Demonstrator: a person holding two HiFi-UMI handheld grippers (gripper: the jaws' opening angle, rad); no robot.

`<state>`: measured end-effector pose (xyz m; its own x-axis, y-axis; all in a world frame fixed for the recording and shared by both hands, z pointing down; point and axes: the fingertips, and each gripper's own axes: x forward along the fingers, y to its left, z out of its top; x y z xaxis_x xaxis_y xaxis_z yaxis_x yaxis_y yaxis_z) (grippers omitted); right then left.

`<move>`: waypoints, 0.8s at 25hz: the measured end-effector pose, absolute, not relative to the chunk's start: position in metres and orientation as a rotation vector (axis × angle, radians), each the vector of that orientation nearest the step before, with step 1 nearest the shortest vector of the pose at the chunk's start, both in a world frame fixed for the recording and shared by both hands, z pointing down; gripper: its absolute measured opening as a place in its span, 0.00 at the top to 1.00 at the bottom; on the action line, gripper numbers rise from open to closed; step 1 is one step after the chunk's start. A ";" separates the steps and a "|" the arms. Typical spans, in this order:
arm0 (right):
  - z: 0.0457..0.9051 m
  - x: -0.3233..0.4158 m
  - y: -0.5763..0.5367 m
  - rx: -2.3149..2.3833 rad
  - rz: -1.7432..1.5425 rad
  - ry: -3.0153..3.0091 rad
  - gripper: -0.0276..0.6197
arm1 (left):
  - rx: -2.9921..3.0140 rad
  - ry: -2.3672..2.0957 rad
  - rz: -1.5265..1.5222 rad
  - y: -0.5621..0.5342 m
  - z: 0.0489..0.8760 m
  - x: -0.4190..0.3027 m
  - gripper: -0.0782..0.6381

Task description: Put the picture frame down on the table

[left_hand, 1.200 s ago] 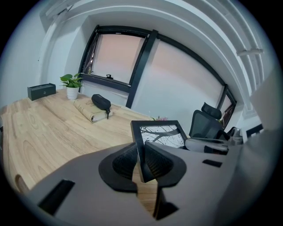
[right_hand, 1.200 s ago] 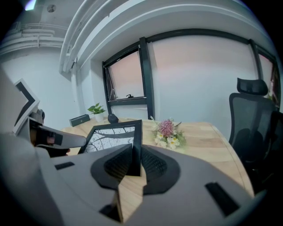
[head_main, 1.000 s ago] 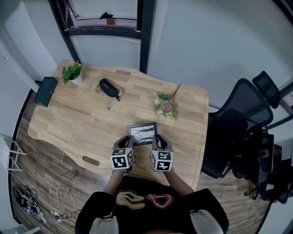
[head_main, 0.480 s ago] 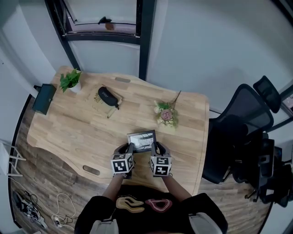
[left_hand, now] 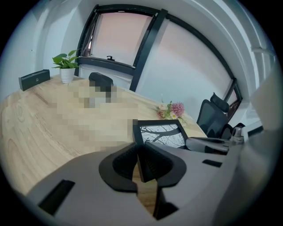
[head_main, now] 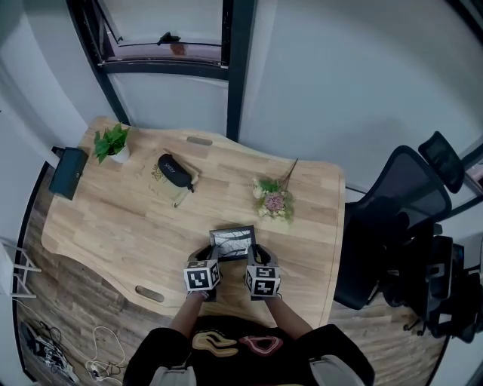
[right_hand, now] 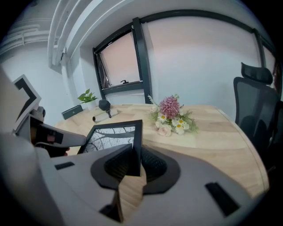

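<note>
Picture frame (head_main: 232, 241) underside hidden (table (head_main: 113, 219) contact unclear).

Frame (head_main: 232, 243) has come down closer to the bench (head_main: 106, 219), sitting lower in the head view. Left tongs (head_main: 211, 254) and right tongs (head_main: 254, 255) sank with it, toward bottom centre.

A big wooden table (head_main: 113, 219) with wavy edges stands on a brown wood floor (head_main: 64, 305). Plain white walls (head_main: 324, 83) go around it, and a window (head_main: 166, 19) with a dark frame sits in the wall past the far side. A black office chair (head_main: 396, 219) waits just beside the table's right end.
</note>
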<state>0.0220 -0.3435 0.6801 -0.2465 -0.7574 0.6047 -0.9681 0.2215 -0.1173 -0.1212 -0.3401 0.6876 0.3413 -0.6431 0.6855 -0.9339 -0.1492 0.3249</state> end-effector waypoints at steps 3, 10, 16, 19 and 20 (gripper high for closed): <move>0.687 0.022 -0.347 1.586 0.691 -2.066 0.85 | 1.867 -1.374 0.524 -0.344 0.695 -0.121 0.80; 0.702 0.022 -0.353 1.572 0.726 -2.044 0.84 | 1.848 -1.358 0.552 -0.352 0.710 -0.122 0.80; 0.711 0.021 -0.356 1.559 0.752 -2.028 0.84 | 1.832 -1.347 0.580 -0.356 0.721 -0.122 0.80; 0.714 0.021 -0.358 1.556 0.773 -2.022 0.84 | 1.830 -1.349 0.590 -0.360 0.722 -0.122 0.80; 0.715 0.021 -0.359 1.553 0.778 -2.018 0.84 | 1.828 -1.348 0.595 -0.360 0.723 -0.122 0.80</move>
<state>0.0207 -0.3587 0.7148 -0.2453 -0.6999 0.6708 -0.9691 0.1964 -0.1494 -0.1224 -0.3604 0.7228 0.3300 -0.5797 0.7450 -0.9411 -0.1408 0.3073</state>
